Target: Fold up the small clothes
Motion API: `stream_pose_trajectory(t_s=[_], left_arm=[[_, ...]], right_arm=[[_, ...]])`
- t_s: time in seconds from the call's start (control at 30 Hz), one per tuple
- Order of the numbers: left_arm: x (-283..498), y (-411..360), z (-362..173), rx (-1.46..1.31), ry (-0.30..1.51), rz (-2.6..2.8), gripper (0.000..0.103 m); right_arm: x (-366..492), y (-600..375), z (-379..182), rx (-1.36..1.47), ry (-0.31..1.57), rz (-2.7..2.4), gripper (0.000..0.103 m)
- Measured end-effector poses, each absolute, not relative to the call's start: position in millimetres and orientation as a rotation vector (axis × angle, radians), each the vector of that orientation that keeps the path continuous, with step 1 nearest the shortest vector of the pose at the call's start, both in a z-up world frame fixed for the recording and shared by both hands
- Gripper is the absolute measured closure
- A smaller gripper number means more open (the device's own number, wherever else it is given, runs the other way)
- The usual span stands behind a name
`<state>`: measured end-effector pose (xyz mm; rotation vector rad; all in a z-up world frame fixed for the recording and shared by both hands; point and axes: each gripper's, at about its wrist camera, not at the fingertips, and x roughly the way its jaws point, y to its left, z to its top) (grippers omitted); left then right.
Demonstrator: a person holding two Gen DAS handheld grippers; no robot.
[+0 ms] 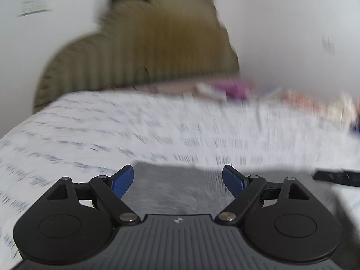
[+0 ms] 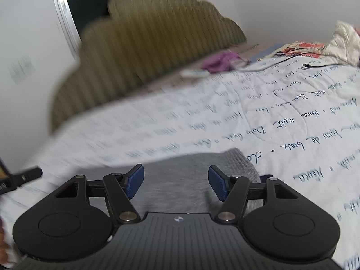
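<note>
Flanking, perhaps, purple cloth point(image 2: 219, 64): striped headboard point(image 2: 157, 51), cable point(image 2: 290, 59).

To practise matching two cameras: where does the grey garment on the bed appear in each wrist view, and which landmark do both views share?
Left wrist view: the grey garment lies low in the centre, behind the open left gripper.
Right wrist view: it lies low in the centre, reaching right, behind the open right gripper.
Shared landmark: the olive scalloped headboard.
</note>
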<state>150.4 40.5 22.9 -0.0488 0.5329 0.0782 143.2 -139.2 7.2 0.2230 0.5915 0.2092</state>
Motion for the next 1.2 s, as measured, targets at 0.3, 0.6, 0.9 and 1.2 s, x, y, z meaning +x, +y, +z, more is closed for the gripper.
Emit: stream_pose_trajectory(t_s=[0.3, 0.6, 0.9, 1.2], left_arm=[[175.5, 50.0, -48.9, 0.016, 0.680, 0.127, 0.002], [179.6, 50.6, -48.8, -0.011, 0.686, 0.138, 0.000], [155.2, 58.9, -24.2, -0.054, 0.656, 0.215, 0.000], [-25.8, 130.9, -6.3, -0.659, 0.492, 0.198, 0.000]], right_arm=[[163.9, -120.4, -42.3, 0.068, 0.643, 0.189, 0.017], [162.8, -115.5, -42.6, 0.039, 0.643, 0.188, 0.012], [157.9, -118.9, -41.4, 0.065, 0.630, 0.183, 0.010], [153.9, -121.1, -40.7, 0.089, 0.620, 0.199, 0.003]])
